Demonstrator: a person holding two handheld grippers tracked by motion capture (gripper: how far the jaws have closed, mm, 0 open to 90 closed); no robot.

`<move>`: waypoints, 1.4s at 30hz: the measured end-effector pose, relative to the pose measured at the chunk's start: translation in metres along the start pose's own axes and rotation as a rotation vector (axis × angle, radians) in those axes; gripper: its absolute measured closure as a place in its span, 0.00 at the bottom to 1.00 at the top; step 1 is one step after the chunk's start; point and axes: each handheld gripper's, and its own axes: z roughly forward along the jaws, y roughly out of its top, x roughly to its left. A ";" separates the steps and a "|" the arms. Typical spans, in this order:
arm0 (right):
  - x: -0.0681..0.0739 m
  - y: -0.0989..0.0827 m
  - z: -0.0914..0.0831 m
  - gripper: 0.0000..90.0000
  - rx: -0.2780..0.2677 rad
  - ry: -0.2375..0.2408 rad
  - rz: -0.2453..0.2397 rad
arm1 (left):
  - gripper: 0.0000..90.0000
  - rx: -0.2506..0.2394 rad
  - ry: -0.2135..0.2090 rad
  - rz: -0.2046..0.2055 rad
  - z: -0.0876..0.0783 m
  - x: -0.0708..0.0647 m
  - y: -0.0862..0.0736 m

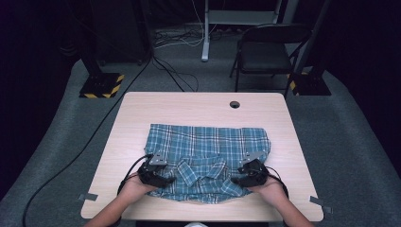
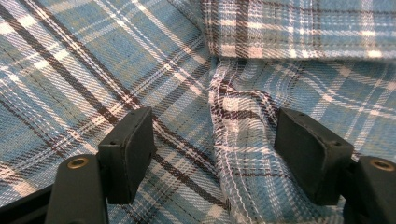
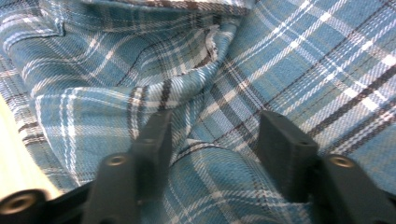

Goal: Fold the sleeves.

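A blue plaid shirt (image 1: 208, 146) lies folded on the wooden table (image 1: 142, 109), collar toward the near edge. My left gripper (image 1: 165, 177) rests on the shirt's near left part. In the left gripper view its jaws (image 2: 215, 130) stand wide apart over the plaid cloth (image 2: 233, 70), with a raised seam running between them. My right gripper (image 1: 243, 178) sits on the near right part. In the right gripper view its jaws (image 3: 215, 128) stand apart, and a soft fold of the shirt (image 3: 280, 60) bulges up between them without being pinched.
A round cable hole (image 1: 234, 104) sits at the table's far edge. Grey tape marks (image 1: 87, 196) lie near the front corners. A black folding chair (image 1: 269, 47) and floor cables (image 1: 175, 75) stand beyond the table.
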 end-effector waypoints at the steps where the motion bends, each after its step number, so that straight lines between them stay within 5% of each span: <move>1: -0.001 0.002 -0.003 0.44 0.000 -0.002 0.000 | 0.28 -0.008 -0.003 -0.009 -0.002 0.001 0.002; 7: -0.009 0.017 -0.026 0.40 -0.111 -0.020 0.025 | 0.24 -0.039 0.042 -0.031 -0.012 0.015 0.015; 16: -0.035 0.028 -0.012 0.34 -0.082 -0.102 0.055 | 0.23 -0.060 0.098 -0.056 0.000 0.035 0.036; 19: -0.043 0.031 -0.005 0.32 -0.082 -0.122 0.078 | 0.22 -0.094 0.104 -0.102 0.003 0.045 0.041; 22: -0.050 0.033 0.002 0.31 -0.074 -0.155 0.082 | 0.22 -0.077 0.139 -0.129 0.012 0.054 0.045; 30: -0.051 0.029 0.018 0.29 -0.045 -0.192 0.057 | 0.22 -0.028 0.220 -0.128 0.029 0.058 0.038; 42: -0.054 0.015 0.022 0.29 -0.102 -0.160 0.047 | 0.24 -0.087 0.221 -0.130 0.032 0.056 0.024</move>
